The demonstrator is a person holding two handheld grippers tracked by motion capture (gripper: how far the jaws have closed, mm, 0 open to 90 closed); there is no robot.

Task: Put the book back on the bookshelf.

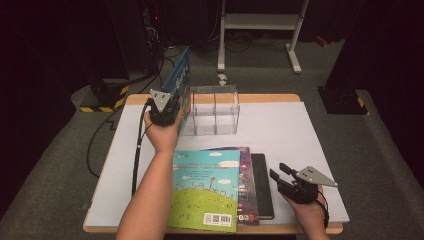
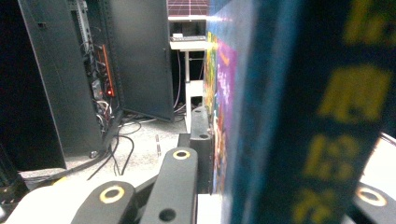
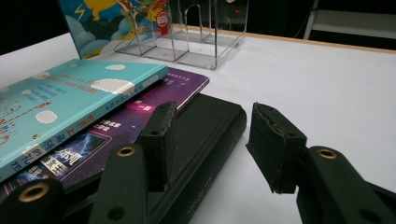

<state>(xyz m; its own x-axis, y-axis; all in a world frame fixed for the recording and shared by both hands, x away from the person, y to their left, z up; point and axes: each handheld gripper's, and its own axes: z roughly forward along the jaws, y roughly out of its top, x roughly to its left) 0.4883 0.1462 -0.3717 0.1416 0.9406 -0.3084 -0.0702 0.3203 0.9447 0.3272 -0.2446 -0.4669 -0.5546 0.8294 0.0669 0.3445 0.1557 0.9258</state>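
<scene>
Blue hardcover book: thin, rigid, glossy, upright at far-left worktop edge, just beside clear acrylic rack. Left gripper: jaws clamped narrow on book's lower part. Right gripper: serrated black pads parted, holding nothing, near matte black book. Stack: black book under purple book under glossy teal-green picture book. Worktop smooth, white, wood-edged.

books: four, one upright blue book, three stacked books | clear organizer: one | grippers: two
</scene>
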